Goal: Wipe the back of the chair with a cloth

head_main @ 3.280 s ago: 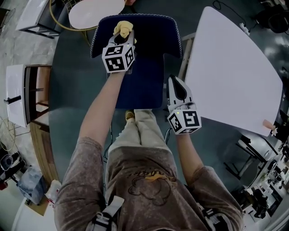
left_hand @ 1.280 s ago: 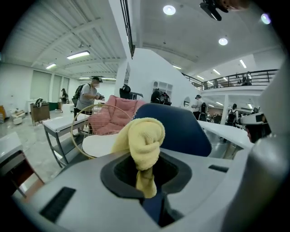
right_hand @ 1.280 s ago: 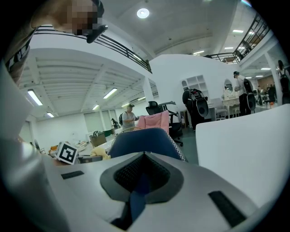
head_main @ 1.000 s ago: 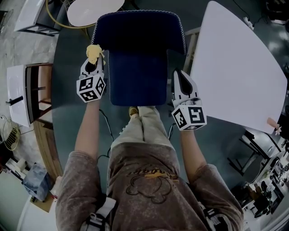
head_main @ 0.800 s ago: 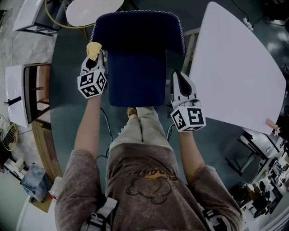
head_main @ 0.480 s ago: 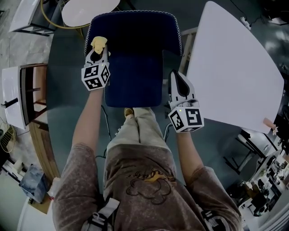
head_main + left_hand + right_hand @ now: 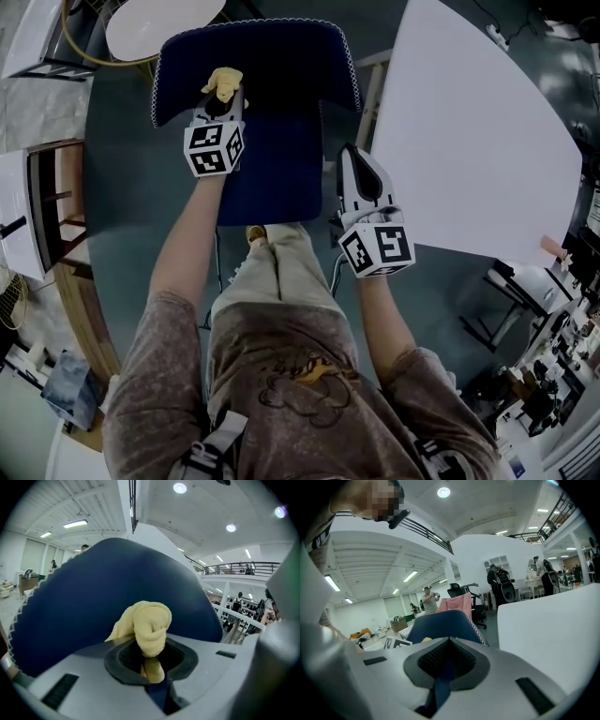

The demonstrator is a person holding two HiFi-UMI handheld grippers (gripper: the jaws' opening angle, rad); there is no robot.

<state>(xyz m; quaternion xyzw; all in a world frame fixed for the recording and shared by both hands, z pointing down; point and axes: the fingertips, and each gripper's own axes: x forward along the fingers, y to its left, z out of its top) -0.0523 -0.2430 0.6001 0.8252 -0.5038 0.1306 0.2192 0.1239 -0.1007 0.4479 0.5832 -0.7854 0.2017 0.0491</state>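
The dark blue chair (image 7: 272,178) stands in front of me, its curved backrest (image 7: 281,52) at the top of the head view. My left gripper (image 7: 221,97) is shut on a bunched yellow cloth (image 7: 222,81), which rests against the left part of the backrest. In the left gripper view the cloth (image 7: 147,625) bulges out from the closed jaws, and the backrest (image 7: 84,616) fills the space behind it. My right gripper (image 7: 355,172) hangs beside the seat's right edge, shut with nothing in it. In the right gripper view the chair (image 7: 440,623) shows just beyond the closed jaws.
A large white table (image 7: 469,141) stands close on the chair's right. A round white table (image 7: 159,23) is behind the chair, and a wooden shelf unit (image 7: 56,197) is at the left. My legs (image 7: 277,272) are at the seat's front edge. People (image 7: 427,597) stand far off.
The left gripper with the cloth has moved from the backrest's left edge up and inward onto the backrest. The right gripper has stayed beside the seat.
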